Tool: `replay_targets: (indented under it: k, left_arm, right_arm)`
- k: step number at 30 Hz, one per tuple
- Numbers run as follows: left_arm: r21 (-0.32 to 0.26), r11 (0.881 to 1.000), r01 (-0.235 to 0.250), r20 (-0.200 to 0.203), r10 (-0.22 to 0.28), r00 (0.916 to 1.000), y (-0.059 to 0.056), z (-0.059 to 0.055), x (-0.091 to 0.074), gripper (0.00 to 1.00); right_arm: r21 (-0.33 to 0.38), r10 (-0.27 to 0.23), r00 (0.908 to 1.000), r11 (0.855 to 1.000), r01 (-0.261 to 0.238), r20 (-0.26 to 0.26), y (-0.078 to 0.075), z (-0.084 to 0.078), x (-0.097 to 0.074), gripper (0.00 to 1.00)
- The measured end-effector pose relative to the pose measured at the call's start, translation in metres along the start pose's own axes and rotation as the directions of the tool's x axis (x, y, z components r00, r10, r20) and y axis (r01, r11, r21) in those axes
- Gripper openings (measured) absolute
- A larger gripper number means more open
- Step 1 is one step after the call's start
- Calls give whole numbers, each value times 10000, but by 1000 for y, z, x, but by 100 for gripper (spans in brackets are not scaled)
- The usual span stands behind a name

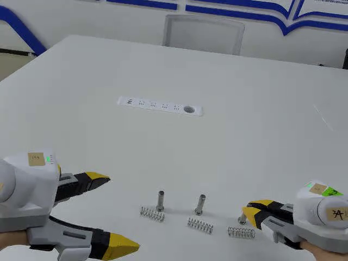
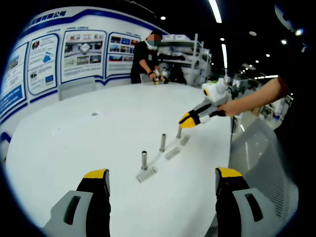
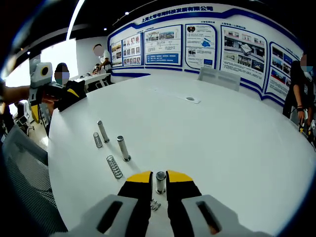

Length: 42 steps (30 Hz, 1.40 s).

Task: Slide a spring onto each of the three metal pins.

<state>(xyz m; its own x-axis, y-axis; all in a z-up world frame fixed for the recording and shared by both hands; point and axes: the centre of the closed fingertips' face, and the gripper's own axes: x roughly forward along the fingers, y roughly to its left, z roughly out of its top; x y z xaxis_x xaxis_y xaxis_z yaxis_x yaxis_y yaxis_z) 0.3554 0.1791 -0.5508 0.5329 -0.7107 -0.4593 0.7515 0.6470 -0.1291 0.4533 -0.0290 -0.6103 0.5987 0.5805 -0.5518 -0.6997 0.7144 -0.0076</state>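
We see a bright white table (image 1: 244, 141) with soft, small shadows. Long ceiling lights (image 2: 215, 10) glow above, and our round views bend at the edges.

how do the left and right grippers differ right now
The left gripper has its fingers spread wide with nothing between them; the right gripper has its fingers closed on the rightmost pin. The left gripper is held clear of that pin, while the right gripper is right at it. Both have black fingers with yellow tips on white bodies.
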Motion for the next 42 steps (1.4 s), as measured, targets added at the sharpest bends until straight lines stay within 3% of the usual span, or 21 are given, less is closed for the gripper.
replay_targets:
  k: [8, 15, 16, 19, 22, 26, 34, 38, 39, 42]
  left_arm:
    - [-39, 10000, -52, 0, 52, 10000, 1, 0, -1, 90]
    - [-130, 9999, -30, -92, 29, 10000, 2, -4, 3, 90]
    - [-150, 9999, -18, -105, 16, 9999, 2, -5, 3, 90]
    - [-142, 9999, 74, -226, -77, 9997, 0, -6, 5, 90]
    - [-160, 9998, 90, -331, -95, 9994, 1, -8, 6, 90]
    - [-229, 9997, -16, -393, 7, 9992, 6, -9, 5, 90]
    - [-343, 9994, -78, -546, 59, 9985, 7, -13, 5, 90]
    - [-380, 9992, -94, -622, 70, 9980, 8, -15, 5, 89]
    - [-404, 9991, -93, -643, 67, 9979, 8, -16, 6, 89]
    - [-388, 9992, -75, -677, 48, 9977, 7, -15, 6, 89]
  right_arm:
    - [-256, 375, 9988, 9989, -383, -326, 5, -7, -6, 18]
    - [-377, 886, 9930, 9951, -918, -780, 1, -24, -15, 22]
    - [-492, 1055, 9905, 9927, -1101, -883, 2, -27, -16, 22]
    - [-1972, 1554, 9749, 9626, -1857, -1597, 9, -38, -14, 22]
    - [-2353, 1966, 9623, 9422, -2385, -1882, 16, -43, -10, 22]
    - [-2415, 2042, 9577, 9374, -2509, -2027, 14, -47, -1, 22]
    - [-2403, 2830, 9237, 9073, -3451, -2583, 20, -57, 10, 22]
    - [-2384, 3012, 9147, 8994, -3665, -2696, 20, -56, 12, 22]
    - [-2011, 3278, 9061, 9007, -3851, -2673, 22, -57, 12, 22]
    - [-1704, 3432, 8993, 9024, -3957, -2709, 20, -58, 10, 20]
